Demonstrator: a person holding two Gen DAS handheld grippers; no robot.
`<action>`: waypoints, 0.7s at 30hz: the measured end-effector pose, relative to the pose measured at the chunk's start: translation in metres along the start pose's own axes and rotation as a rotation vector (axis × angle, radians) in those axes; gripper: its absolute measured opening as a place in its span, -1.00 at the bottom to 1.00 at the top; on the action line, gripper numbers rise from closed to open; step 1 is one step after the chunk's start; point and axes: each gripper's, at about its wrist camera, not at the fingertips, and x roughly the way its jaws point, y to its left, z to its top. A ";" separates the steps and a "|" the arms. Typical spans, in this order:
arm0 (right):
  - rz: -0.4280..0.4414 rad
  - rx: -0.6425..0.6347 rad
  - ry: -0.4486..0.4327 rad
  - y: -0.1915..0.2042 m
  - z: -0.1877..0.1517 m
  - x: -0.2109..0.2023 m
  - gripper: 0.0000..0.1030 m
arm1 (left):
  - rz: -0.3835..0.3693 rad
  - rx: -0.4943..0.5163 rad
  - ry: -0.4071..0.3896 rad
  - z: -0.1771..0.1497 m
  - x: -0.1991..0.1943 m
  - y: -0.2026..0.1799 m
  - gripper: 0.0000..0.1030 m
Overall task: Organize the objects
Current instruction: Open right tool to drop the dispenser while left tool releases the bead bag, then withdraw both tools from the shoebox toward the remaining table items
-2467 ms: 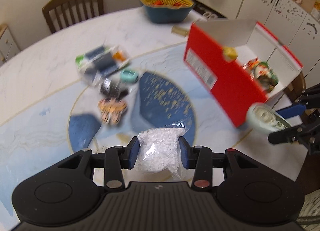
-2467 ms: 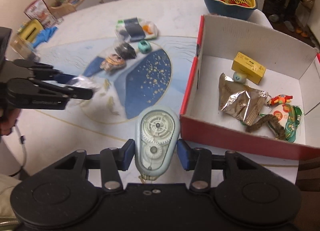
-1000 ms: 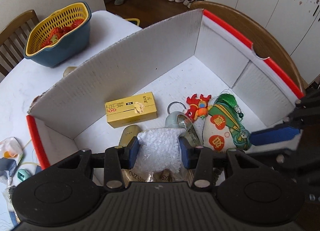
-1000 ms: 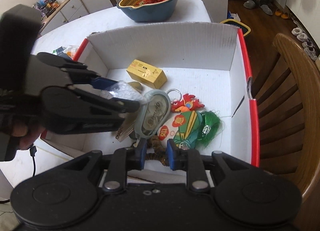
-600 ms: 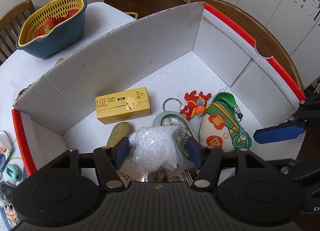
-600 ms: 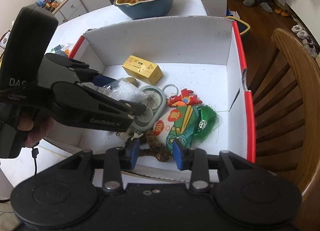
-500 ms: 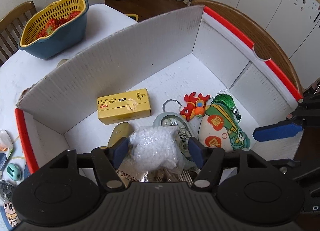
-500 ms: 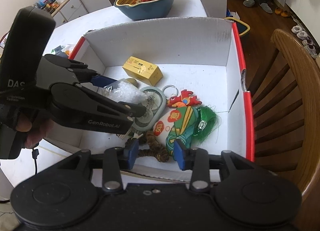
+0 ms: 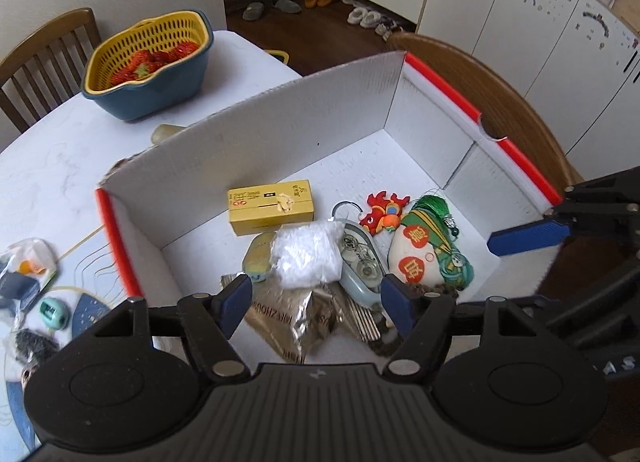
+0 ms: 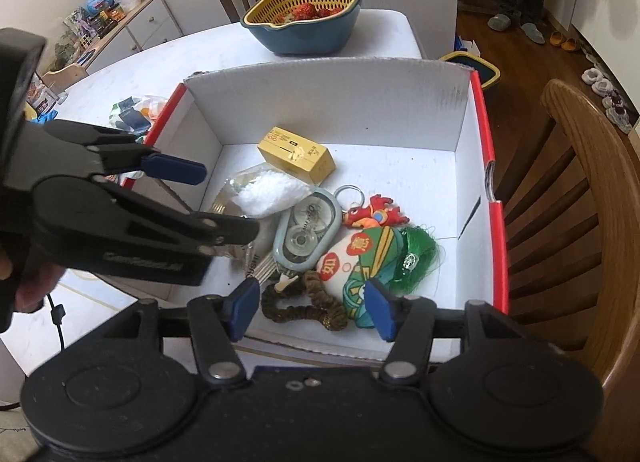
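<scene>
Left wrist view looks down into the box [image 9: 256, 150], whose red-edged white walls keep the gathered things together. Left gripper [image 9: 316, 298] hangs over the pile with its jaws opening, the pads well clear on either side of the bag [image 9: 306, 252] of white granules, which lies loose on the foil pouch [image 9: 292, 318] and touches neither pad. Just beside the bag lies the tape dispenser [image 9: 360, 258], flat on the box floor, with the yellow carton [image 9: 270, 210] behind and the green charm [image 9: 430, 254] to its right.

Right wrist view shows the right gripper [image 10: 310, 312] above the box's near wall, jaws opening too and holding nothing; the brown cord [image 10: 304, 304] seen between the pads lies on the floor below.

Both drops look finished, so the box is where sorting ends. More things wait on the desk [image 9: 48, 166] to the left: a plastic packet [image 9: 24, 266] and a teal sharpener [image 9: 54, 312]. The strawberry basket [image 9: 148, 62] stands apart, likely not for sorting.
</scene>
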 end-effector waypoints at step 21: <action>0.011 -0.044 -0.034 0.059 0.005 -0.014 0.60 | -0.031 -0.079 -0.097 -0.062 -0.083 0.062 0.60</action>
